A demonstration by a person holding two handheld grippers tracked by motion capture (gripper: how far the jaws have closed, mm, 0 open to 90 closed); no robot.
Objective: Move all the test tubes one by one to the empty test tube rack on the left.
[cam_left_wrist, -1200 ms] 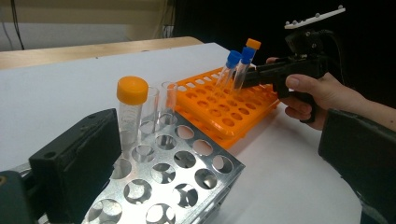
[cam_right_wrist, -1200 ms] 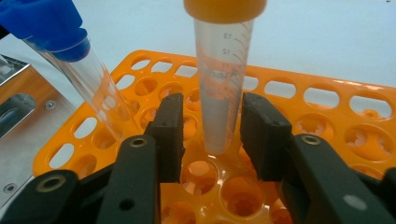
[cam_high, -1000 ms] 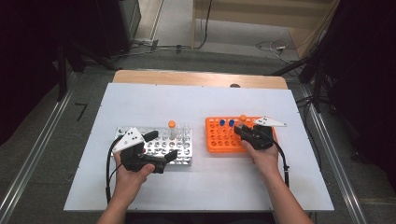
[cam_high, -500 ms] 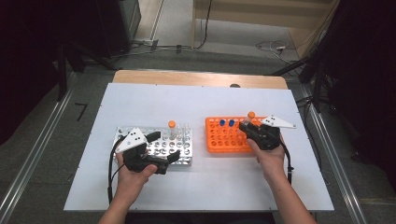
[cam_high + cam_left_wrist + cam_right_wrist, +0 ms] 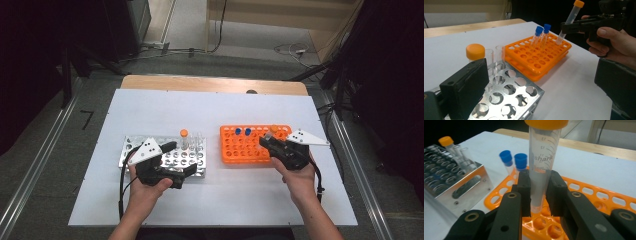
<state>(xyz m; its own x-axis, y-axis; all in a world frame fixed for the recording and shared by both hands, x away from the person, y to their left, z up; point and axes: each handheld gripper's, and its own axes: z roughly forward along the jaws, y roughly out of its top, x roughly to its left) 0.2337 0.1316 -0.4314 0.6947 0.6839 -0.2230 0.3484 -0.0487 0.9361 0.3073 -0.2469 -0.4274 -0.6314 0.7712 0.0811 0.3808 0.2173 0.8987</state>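
Orange-capped tube sits clamped between the jaws of the right gripper, just above the orange rack at the lower right of the right gripper view. It is clear plastic with printed volume marks and a rounded tip, gripped low on its body. In the left gripper view it leans a little, its tip over the rack's far edge at the upper right of the frame.

To finish the lift cleanly, the hand should likely draw straight up along the tube's own line until the tip clears the holes, keeping away from the two blue-capped tubes standing just beside it.

At the lower left of the high view, the left gripper rests over the metal rack on the white bench, its jaws wide and holding nothing.
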